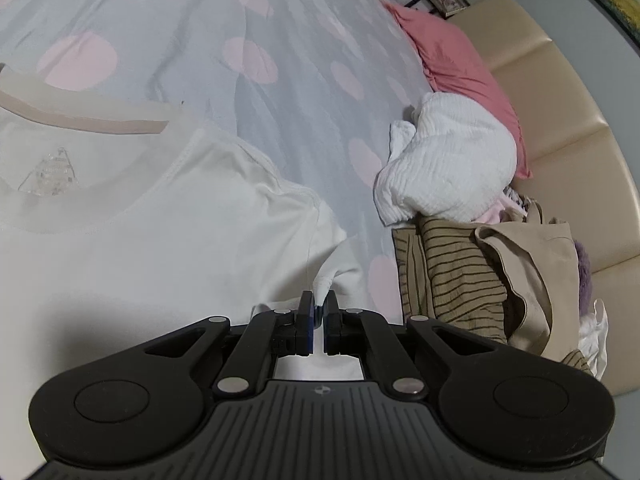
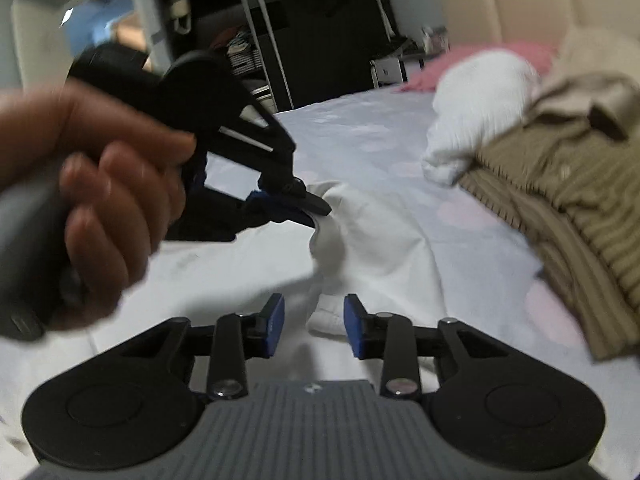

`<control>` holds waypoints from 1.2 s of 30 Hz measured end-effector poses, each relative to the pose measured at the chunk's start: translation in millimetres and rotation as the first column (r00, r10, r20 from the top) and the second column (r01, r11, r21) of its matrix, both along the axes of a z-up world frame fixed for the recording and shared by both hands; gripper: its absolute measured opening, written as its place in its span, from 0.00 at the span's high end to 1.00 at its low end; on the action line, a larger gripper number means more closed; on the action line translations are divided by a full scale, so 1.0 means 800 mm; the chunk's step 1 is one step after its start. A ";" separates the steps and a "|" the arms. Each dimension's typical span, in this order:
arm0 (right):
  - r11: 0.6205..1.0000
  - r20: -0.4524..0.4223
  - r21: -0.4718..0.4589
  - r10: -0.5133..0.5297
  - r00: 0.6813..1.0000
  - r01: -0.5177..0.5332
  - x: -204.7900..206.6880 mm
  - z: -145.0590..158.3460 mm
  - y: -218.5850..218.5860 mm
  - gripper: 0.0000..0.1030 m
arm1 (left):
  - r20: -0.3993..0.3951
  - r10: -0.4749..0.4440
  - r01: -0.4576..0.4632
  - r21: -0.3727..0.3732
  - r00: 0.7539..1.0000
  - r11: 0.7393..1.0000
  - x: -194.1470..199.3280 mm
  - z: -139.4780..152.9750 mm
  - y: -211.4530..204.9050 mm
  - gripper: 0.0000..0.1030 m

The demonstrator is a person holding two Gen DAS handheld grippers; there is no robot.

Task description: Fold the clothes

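Note:
A white T-shirt [image 1: 152,232] lies flat on the bed, collar toward the far side. My left gripper [image 1: 319,312] is shut on the shirt's right sleeve edge and lifts a small peak of cloth. In the right wrist view the left gripper [image 2: 316,210] shows pinching the sleeve [image 2: 360,232]. My right gripper [image 2: 314,324] is open, its blue pads on either side of a fold of the white cloth [image 2: 326,316] close to the sleeve's hem.
The bed sheet [image 1: 280,40] is pale blue with pink spots. A pile of clothes lies to the right: a white knit [image 1: 448,160], a brown striped shirt [image 1: 452,272], a beige garment [image 1: 528,264]. A pink pillow [image 1: 452,60] and beige headboard [image 1: 560,140] are behind.

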State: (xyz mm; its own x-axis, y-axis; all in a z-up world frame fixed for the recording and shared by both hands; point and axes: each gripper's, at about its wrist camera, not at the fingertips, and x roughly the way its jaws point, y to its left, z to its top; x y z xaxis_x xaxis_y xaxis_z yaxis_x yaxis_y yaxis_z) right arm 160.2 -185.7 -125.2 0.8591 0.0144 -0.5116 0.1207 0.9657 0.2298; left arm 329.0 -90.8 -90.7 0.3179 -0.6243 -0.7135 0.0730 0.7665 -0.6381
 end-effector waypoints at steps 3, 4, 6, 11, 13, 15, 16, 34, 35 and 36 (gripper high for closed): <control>0.979 0.024 -0.200 0.051 0.998 -0.045 -0.001 0.006 0.022 0.67 | -0.012 -0.004 0.004 -0.002 1.000 1.000 0.001 0.000 0.003 0.99; 0.972 0.017 -0.229 0.056 0.998 -0.050 0.004 0.004 0.023 0.67 | -0.013 -0.008 0.008 0.000 1.000 1.000 0.002 0.000 0.003 0.99; 0.967 -0.015 -0.246 0.066 0.998 -0.068 0.014 -0.001 0.021 0.68 | -0.016 -0.017 0.017 0.003 1.000 1.000 0.003 0.000 0.004 0.99; 0.955 -0.047 -0.274 0.106 0.993 -0.115 0.024 -0.006 0.013 0.95 | -0.018 -0.016 0.016 -0.005 1.000 1.000 0.003 -0.001 0.008 0.99; 0.949 -0.029 -0.287 0.127 0.992 -0.130 0.013 0.004 0.010 0.96 | -0.003 -0.020 0.020 -0.010 1.000 1.000 0.003 0.002 0.010 0.99; 0.941 -0.004 -0.298 0.165 0.986 -0.159 -0.006 0.019 0.006 0.96 | 0.029 -0.020 0.021 -0.038 0.999 0.999 0.001 0.008 0.015 0.99; 0.936 0.014 -0.304 0.192 0.981 -0.179 -0.017 0.026 0.003 0.96 | 0.051 -0.017 0.020 -0.063 0.999 0.998 0.000 0.011 0.018 0.99; 0.957 0.055 -0.180 0.242 0.969 -0.229 -0.043 0.028 -0.077 0.59 | 0.195 0.082 -0.111 0.141 0.977 0.984 -0.005 0.000 0.048 0.97; 0.964 0.040 -0.166 0.217 0.975 -0.207 -0.039 0.023 -0.087 0.59 | 0.213 0.078 -0.112 0.149 0.974 0.982 -0.007 0.003 0.048 0.97; 0.969 0.027 -0.149 0.201 0.979 -0.195 -0.036 0.019 -0.096 0.59 | 0.218 0.073 -0.110 0.161 0.973 0.981 -0.009 0.004 0.047 0.97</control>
State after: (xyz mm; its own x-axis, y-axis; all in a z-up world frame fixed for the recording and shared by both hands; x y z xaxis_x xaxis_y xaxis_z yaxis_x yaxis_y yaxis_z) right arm 131.0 -262.5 -109.7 0.8670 0.1149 -0.4849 -0.0831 0.9928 0.0865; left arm 321.9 -53.6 -87.6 0.5219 -0.4602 -0.7182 0.1157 0.8724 -0.4749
